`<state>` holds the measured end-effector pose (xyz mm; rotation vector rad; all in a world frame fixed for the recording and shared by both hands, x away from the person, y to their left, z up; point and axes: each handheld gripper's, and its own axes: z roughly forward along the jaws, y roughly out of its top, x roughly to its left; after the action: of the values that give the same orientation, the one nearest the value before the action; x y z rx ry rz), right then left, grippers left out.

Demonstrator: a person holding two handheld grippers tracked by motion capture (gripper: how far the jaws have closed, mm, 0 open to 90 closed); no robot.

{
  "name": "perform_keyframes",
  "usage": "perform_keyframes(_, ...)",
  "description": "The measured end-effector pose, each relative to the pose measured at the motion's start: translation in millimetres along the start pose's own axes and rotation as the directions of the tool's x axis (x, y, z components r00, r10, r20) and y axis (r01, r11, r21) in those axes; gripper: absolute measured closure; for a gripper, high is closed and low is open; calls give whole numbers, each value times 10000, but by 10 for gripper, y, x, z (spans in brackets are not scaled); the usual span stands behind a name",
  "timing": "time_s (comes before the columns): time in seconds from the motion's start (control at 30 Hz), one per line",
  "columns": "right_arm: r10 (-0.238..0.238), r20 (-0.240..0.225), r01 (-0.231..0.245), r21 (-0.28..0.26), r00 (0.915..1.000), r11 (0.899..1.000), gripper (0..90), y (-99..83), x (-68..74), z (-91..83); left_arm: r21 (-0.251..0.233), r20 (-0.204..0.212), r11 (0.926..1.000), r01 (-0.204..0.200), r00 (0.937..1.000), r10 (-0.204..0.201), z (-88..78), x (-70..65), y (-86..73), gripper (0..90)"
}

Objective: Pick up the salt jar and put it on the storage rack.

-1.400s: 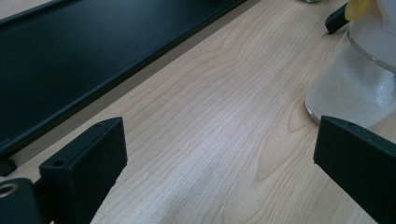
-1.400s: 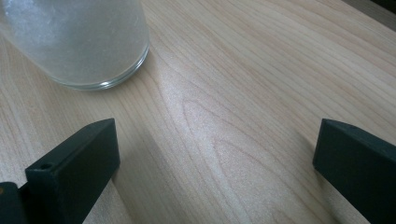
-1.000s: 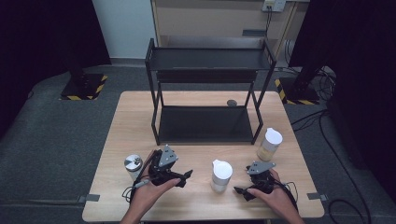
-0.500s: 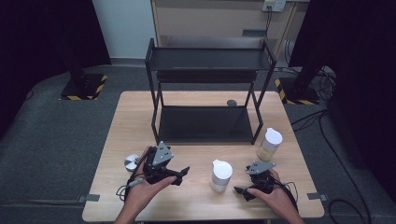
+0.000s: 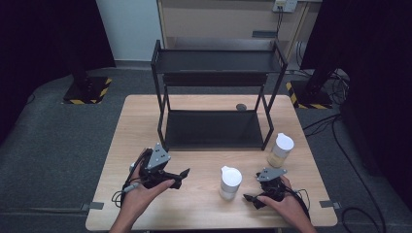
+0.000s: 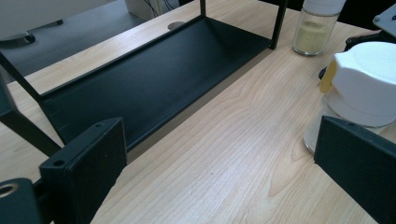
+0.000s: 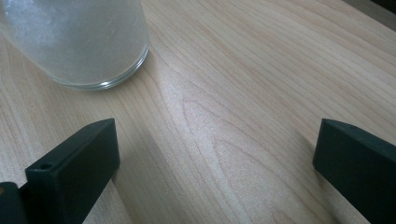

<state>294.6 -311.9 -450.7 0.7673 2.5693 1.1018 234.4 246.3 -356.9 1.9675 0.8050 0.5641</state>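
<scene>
Right, both grippers spread, nothing held. Left gripper (image 5: 182,174) aimed at white-lidded glass jar (image 5: 230,181), front-centre of table (image 5: 204,204), between my hands. Glass: rigid, slick, breakable, prob light-ish; grab body below lid. Right gripper (image 5: 248,199) just beside it. Spice jar (image 5: 281,150), black shelf rack (image 5: 216,128) behind; path clear.

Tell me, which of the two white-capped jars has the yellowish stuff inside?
The jar by the rack's right front leg holds yellow powder. The jar between the two claws looks whitish inside.
</scene>
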Motion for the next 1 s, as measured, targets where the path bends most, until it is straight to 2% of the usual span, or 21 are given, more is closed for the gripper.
perform_keyframes(0.33,-1,0,1,1,10000,10000,9,0,0,0,-199,-154,9997,121,9998,-124,-121,106,-37,18)
perform_keyframes(0.67,3,-3,-3,-2,10000,10000,9,0,-1,0,-255,-532,9995,172,9984,-185,-230,189,-96,17)
perform_keyframes(1.0,23,-16,-23,-4,10000,10000,10,-1,-4,-1,-92,-782,9992,394,9961,-400,-292,271,-226,17)
